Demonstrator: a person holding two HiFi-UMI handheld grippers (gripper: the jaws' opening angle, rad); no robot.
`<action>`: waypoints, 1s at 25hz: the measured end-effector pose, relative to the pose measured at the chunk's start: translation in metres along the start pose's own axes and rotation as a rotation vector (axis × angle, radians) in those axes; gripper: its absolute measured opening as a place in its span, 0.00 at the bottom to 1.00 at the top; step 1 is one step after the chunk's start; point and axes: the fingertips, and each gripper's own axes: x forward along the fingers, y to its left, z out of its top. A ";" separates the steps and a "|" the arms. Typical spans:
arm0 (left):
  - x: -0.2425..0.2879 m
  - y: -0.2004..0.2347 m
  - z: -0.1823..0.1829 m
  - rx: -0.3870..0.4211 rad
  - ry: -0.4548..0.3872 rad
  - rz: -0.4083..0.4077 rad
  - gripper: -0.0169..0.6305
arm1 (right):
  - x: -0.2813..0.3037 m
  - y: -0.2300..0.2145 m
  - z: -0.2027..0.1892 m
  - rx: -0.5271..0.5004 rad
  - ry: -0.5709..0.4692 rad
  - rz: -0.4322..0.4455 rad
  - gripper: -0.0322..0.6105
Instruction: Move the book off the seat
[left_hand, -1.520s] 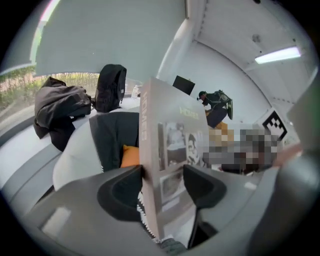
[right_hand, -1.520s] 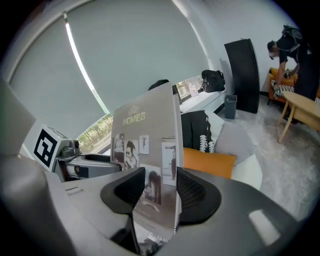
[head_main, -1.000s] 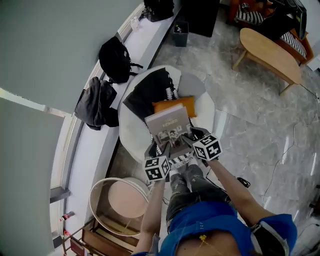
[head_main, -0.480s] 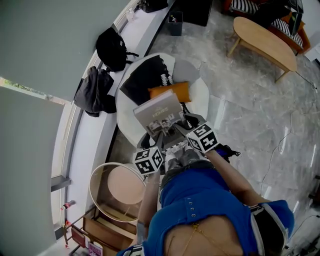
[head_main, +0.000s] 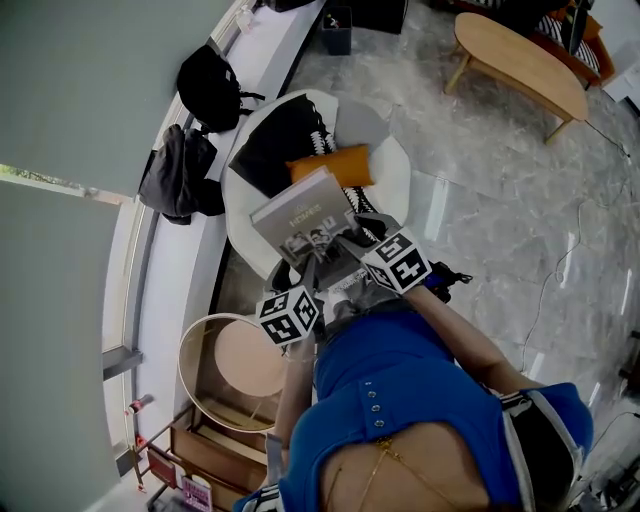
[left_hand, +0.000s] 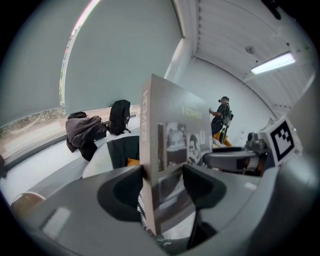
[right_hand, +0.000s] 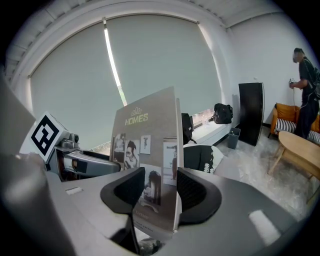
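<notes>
As I looked down in the head view, the book (head_main: 300, 222) stood at frame centre, over the white seat (head_main: 392, 185), with the left gripper (head_main: 308, 272) and right gripper (head_main: 352, 238) at its lower edge. Left gripper view — jaws clamped on the book's spine side, mid-frame. Right gripper view — jaws clenched on its other side.

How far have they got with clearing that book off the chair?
Done: the book is up in the air, clear of the white seat. In hand: the left gripper and right gripper both clamp its lower edge. Left: putting it down somewhere else.
</notes>
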 end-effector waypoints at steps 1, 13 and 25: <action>-0.001 0.000 -0.002 -0.005 0.004 0.002 0.41 | 0.000 0.001 -0.001 -0.005 0.002 0.004 0.36; -0.009 -0.005 -0.001 -0.019 -0.001 0.026 0.41 | -0.006 0.004 0.002 -0.018 -0.002 0.033 0.36; -0.008 -0.016 0.001 -0.036 -0.025 0.040 0.41 | -0.014 -0.005 0.004 -0.025 -0.010 0.044 0.36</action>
